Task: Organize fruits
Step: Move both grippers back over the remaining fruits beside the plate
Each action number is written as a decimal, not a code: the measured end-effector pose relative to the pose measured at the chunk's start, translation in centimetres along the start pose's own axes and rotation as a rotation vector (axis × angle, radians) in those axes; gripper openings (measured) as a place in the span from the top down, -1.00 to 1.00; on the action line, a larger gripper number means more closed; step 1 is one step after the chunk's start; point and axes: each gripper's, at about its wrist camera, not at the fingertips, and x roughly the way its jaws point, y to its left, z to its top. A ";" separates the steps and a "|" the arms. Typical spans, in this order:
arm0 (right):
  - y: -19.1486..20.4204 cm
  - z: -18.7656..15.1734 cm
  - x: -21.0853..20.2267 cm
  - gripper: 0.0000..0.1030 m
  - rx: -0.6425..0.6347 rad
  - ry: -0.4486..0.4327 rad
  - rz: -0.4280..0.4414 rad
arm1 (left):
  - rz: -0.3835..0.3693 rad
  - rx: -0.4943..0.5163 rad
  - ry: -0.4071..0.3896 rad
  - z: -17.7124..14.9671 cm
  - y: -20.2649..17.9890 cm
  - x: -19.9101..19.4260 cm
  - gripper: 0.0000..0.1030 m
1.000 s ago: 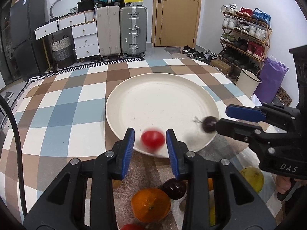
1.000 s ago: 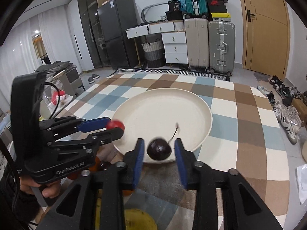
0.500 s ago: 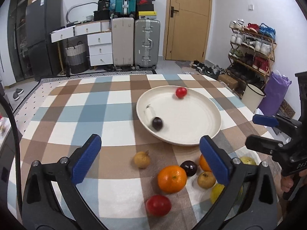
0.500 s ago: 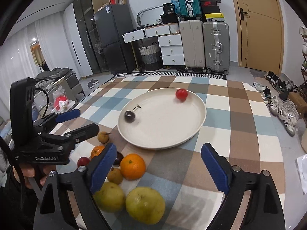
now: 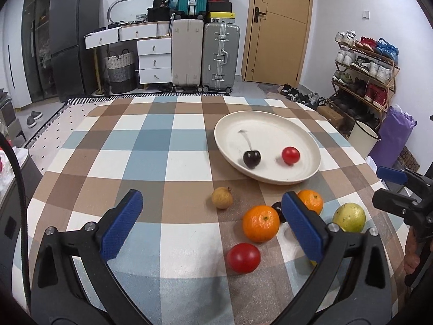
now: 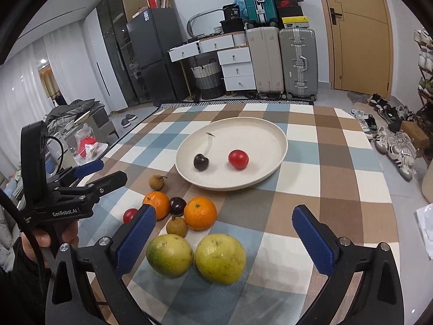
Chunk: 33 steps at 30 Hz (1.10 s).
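A dark cherry and a red tomato lie in the cream plate; the other fruits lie near it on the surface.

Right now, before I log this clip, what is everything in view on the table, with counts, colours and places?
plate: 1, cream, far middle of the checked tablecloth
cherry: 1, dark with a stem, on the plate
small tomato: 1, red, on the plate beside the cherry
oranges: 2, orange, on the cloth in front of the plate
dark fruit: 1, between the oranges
small brown fruits: 2, in the cluster
larger tomato: 1, red, left edge of the cluster
yellow-green fruits: 2, nearest the camera
left gripper: black with blue pads, open, empty
right gripper: same colours, jaws opening, gripping nothing
hand: 1, holding the left gripper
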 end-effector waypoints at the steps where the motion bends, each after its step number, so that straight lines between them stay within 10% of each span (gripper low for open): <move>1: 0.0 -0.3 -0.1 -0.99 0.003 0.002 -0.003 | 0.005 -0.001 0.002 -0.1 0.0 0.0 -0.98; 33: -1.5 -3.3 0.5 -0.99 0.036 0.144 -0.087 | -0.014 0.026 0.089 -2.3 -1.1 1.5 -0.98</move>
